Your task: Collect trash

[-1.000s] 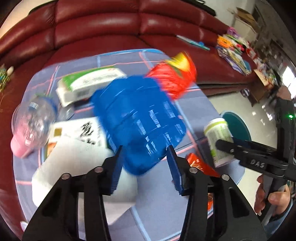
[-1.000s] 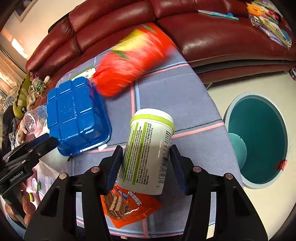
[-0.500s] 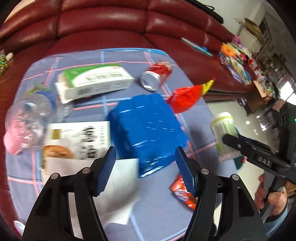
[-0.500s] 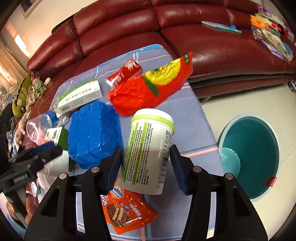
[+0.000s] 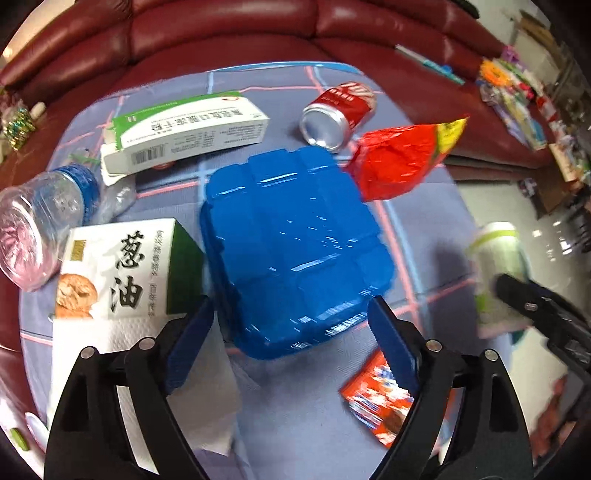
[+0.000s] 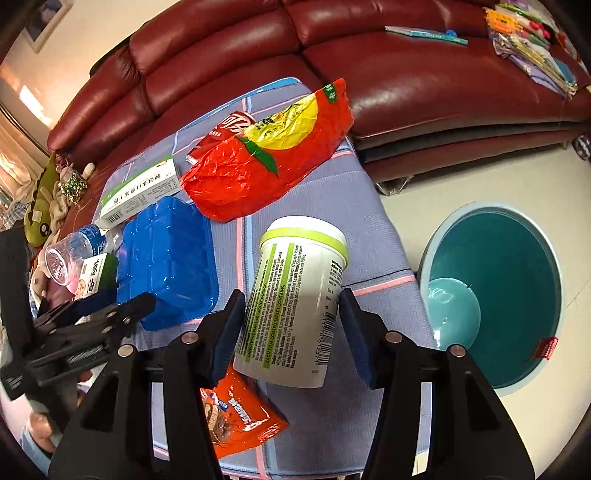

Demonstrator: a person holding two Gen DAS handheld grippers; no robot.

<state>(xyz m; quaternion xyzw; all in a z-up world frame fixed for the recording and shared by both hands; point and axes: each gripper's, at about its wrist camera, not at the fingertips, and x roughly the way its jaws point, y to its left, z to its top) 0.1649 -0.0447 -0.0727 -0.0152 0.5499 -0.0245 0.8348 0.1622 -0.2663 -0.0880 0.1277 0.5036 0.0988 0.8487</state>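
Left hand-held gripper: jaws opening, empty, blue tray at 12 o'clock. Right hand-held gripper: clamped on white bottle.

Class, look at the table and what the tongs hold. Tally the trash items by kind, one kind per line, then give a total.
Cardboard boxes: 2
Foil wrappers: 2
Plastic containers: 3
Drink cans: 1
Paper towels: 1
Total: 9

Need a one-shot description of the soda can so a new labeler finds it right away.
Start at the dark red leather sofa; in front of it is a table under a blue-grey checked cloth. The soda can lies on its side at the sofa end of the cloth, between the long white-and-green carton and the red snack bag. It is the only metal cylinder, red, its silver end facing the left wrist camera.
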